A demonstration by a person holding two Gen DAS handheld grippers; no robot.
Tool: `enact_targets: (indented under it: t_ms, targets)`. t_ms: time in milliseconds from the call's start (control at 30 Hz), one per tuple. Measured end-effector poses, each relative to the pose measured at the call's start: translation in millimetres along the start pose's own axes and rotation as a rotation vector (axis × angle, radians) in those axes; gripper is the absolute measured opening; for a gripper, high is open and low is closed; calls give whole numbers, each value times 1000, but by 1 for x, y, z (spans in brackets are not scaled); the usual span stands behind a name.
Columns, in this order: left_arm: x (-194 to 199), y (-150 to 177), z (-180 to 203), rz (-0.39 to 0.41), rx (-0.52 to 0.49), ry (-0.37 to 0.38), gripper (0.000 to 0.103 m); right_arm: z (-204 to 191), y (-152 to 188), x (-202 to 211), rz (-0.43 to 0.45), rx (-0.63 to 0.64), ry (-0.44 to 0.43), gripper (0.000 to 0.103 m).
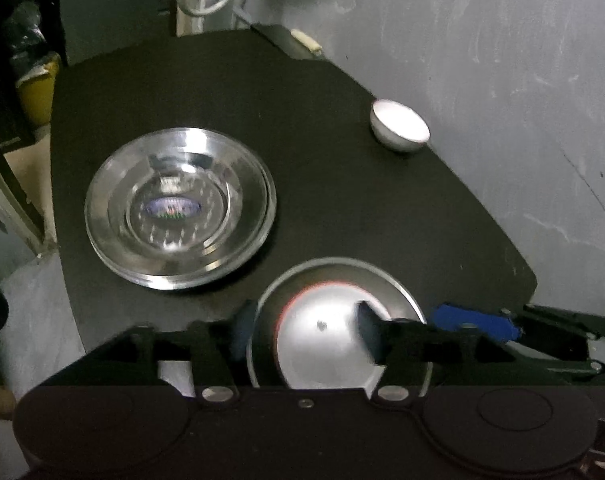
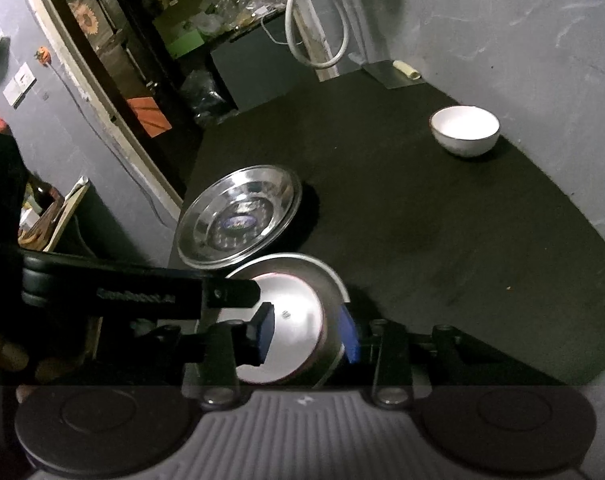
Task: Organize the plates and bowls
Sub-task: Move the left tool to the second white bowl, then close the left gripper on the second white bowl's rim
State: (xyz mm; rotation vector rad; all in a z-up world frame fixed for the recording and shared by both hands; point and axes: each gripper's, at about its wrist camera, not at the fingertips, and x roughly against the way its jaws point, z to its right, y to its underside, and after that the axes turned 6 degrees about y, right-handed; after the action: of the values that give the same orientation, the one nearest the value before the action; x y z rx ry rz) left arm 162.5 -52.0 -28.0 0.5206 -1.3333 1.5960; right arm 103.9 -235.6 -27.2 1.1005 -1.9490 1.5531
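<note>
A white bowl with a reddish rim (image 1: 326,344) (image 2: 294,320) sits inside a steel dish (image 1: 342,270) (image 2: 302,262) at the near edge of the black table (image 1: 342,200). My left gripper (image 1: 304,326) is open wide, with one finger outside the dish's left rim and the other inside the white bowl. My right gripper (image 2: 306,334) is open astride the right wall: its blue pad (image 2: 348,336) is at the steel rim and its inner finger stands clear of the wall. A stack of steel plates (image 1: 180,208) (image 2: 238,220) lies to the left. A second white bowl (image 1: 400,126) (image 2: 464,130) stands by the wall.
A grey wall (image 1: 522,80) borders the table's right side. A dark flat slab with a cream piece (image 1: 290,42) (image 2: 394,74) lies at the far edge, below a looped white hose (image 2: 318,20). Cluttered shelves (image 2: 222,12) and a yellow container (image 1: 38,92) stand off the table's left.
</note>
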Motion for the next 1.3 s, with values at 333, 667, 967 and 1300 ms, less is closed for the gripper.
enact_targets:
  t_ms: [333,667,967,1300]
  targets:
    - [-14,-24,7,59,35,-52,102,42,-15,-7,20,-78,63,103]
    - [-53,-73,15,84,91,-72,102,94,-42,-32,-9,-114,105,103]
    - [-118,-130,35,104,19,-81,102,139,-80,-71,-5,-205,132,103]
    - [-175,-173,42,105,-75,-72,102,144,-103,-98,94,-150,139,103]
